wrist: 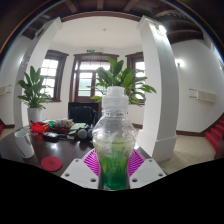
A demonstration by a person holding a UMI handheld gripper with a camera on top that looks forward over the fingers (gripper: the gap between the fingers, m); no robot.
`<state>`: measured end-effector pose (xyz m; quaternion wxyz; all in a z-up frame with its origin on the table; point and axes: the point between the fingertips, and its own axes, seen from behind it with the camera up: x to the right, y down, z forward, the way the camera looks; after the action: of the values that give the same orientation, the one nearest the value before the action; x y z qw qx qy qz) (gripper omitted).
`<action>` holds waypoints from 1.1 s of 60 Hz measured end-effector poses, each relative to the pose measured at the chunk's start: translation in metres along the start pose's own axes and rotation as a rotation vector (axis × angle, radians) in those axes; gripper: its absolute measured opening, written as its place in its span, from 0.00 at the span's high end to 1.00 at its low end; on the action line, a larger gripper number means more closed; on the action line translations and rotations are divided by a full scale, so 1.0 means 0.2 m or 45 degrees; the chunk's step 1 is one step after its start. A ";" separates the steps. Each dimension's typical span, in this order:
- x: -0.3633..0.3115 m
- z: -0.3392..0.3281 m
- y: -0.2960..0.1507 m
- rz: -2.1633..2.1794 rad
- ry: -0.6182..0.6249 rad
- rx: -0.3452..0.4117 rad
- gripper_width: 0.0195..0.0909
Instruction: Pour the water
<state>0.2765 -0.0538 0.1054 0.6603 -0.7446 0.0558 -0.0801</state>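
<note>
Two tool (pixel 114 166) fingers clamp clear ribbed plastic bottle (pixel 114 140), white cap, greenish liquid low inside.

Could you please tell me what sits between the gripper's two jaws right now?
A clear plastic bottle with a white cap stands between the gripper's jaws, seen in the gripper view.

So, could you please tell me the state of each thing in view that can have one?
Bottle: upright, cap on, green liquid in its lower part, clear above.
Gripper: fingers with the bottle between them; too hidden to tell if they press.
Red lid: lying flat on the table.
</note>
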 end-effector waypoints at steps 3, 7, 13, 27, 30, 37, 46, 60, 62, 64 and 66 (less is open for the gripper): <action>0.00 -0.01 0.00 -0.013 -0.004 -0.002 0.86; 0.00 0.00 0.01 -0.029 -0.005 -0.013 0.85; -0.03 0.00 -0.01 -0.142 -0.010 -0.046 0.86; -0.35 0.07 -0.16 -0.960 -0.096 -0.092 0.85; -0.44 0.09 -0.19 -1.131 -0.105 -0.093 0.85; -0.66 0.16 -0.26 -1.504 -0.114 -0.047 0.86; -0.93 0.24 -0.29 -1.929 -0.097 0.046 0.86; -1.17 0.28 -0.39 -2.438 -0.059 0.215 0.85; -1.20 0.28 -0.41 -2.511 -0.037 0.246 0.85; -1.23 0.28 -0.42 -2.580 -0.020 0.279 0.86; -1.26 0.28 -0.42 -2.645 -0.013 0.309 0.86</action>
<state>0.0382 0.0587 0.1705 0.3371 -0.3553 -0.6229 -0.6100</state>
